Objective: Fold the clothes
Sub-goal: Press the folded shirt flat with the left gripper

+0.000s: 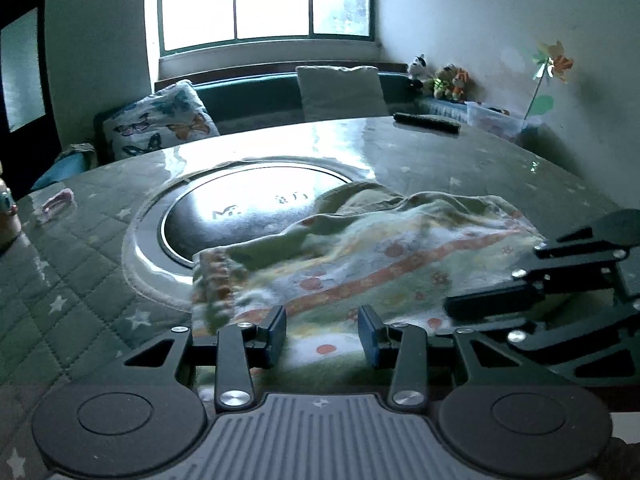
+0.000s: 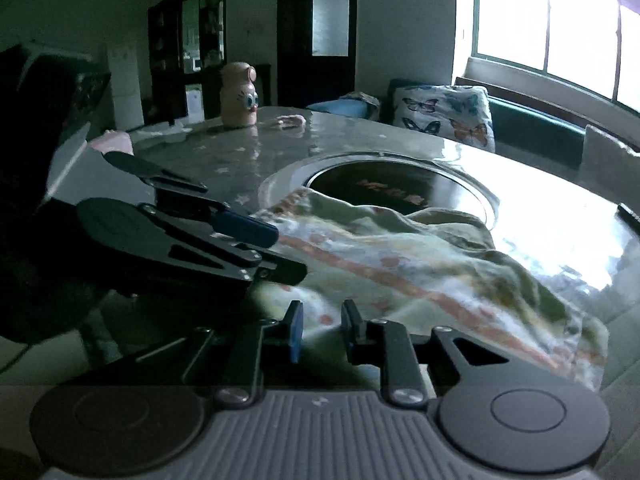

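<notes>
With both your left gripper (image 1: pixel 322 334) and right gripper (image 2: pixel 322 330) parted and empty at the near hem of the rumpled pale-green patterned garment (image 1: pixel 360 264) on the quilted table (image 1: pixel 80 280), pinch one layer squarely.

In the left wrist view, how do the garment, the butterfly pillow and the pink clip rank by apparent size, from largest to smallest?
1. Garment, clearly largest, though it lies nearest the camera.
2. Butterfly pillow, far back on the bench, so probably bigger than it looks.
3. Pink clip, smallest by far.
</notes>
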A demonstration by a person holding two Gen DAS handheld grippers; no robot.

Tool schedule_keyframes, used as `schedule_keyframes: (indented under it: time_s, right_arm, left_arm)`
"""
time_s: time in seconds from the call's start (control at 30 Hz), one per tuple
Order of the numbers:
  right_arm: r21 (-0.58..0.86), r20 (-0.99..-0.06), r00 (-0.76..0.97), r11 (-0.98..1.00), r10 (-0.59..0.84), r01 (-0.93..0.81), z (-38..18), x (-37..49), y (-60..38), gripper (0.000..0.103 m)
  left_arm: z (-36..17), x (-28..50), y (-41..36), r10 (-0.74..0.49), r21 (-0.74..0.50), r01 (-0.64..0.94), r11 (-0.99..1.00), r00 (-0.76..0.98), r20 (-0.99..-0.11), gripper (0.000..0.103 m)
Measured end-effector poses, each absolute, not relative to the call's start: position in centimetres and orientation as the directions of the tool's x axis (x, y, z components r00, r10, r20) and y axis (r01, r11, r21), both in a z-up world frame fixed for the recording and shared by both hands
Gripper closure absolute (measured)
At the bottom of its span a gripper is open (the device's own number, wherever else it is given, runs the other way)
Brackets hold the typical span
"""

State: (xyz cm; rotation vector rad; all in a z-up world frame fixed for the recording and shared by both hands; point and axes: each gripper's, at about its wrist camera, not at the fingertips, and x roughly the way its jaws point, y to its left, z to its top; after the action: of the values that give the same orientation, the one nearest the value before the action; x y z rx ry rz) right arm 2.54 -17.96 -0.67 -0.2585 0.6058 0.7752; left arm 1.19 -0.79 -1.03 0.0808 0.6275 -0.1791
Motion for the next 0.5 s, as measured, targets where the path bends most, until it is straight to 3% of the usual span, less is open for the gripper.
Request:
schedule_keyframes:
  time_s: [0.5]
  right_arm:
    - [0.056,-0.632,0.631,0.839,0.45,-0.542,-1.2,1.1,-24.9,0.082]
  left_arm:
    - [-1.4,0.6,-0.1,-0.133,0.008,0.169,0.986,0.804,-0.579,0.058]
